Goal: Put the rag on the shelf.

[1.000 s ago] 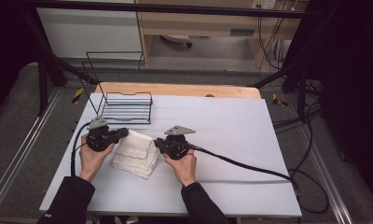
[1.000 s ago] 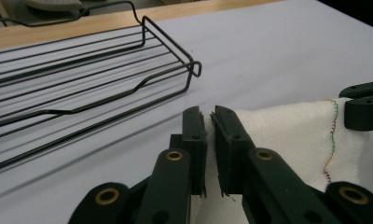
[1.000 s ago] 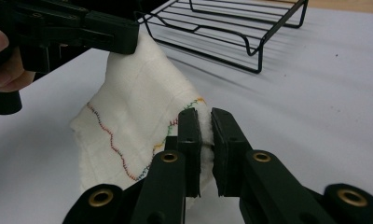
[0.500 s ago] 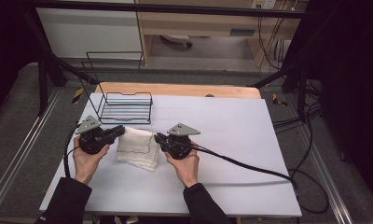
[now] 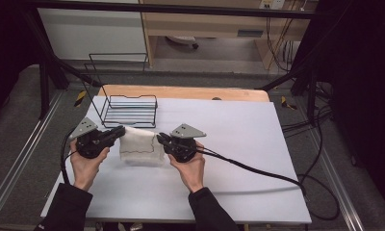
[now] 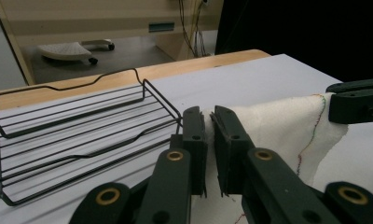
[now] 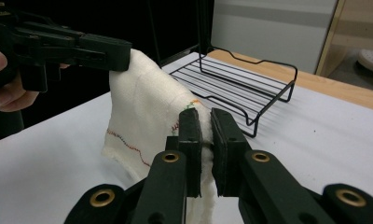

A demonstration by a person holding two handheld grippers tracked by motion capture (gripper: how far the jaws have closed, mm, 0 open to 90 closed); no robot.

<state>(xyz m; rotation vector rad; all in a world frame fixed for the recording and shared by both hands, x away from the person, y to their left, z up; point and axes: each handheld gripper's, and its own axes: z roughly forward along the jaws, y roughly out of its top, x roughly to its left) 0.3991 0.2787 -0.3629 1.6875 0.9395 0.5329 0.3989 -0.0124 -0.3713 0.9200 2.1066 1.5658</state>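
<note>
A white cloth (image 5: 140,145) with thin coloured stitching hangs between my two grippers above the white table (image 5: 238,139). My left gripper (image 5: 120,132) is shut on the cloth's left top corner, and in the left gripper view the cloth (image 6: 278,135) is pinched between the jaws of the left gripper (image 6: 209,122). My right gripper (image 5: 160,139) is shut on the right top corner; in the right gripper view the cloth (image 7: 142,107) drapes from the right gripper (image 7: 204,122) across to the other gripper. The cloth's lower edge rests on the table.
A black wire basket (image 5: 129,109) stands on the table just behind the cloth, also seen as the wire basket (image 6: 77,130) and the wire basket (image 7: 240,86) in the gripper views. A thick black cable (image 5: 258,171) trails right from the right gripper. A wooden strip (image 5: 181,91) edges the table's far side.
Both grippers have risen with the cloth's top corners, and the cloth has gone from lying flat in a folded heap to hanging upright between them.
</note>
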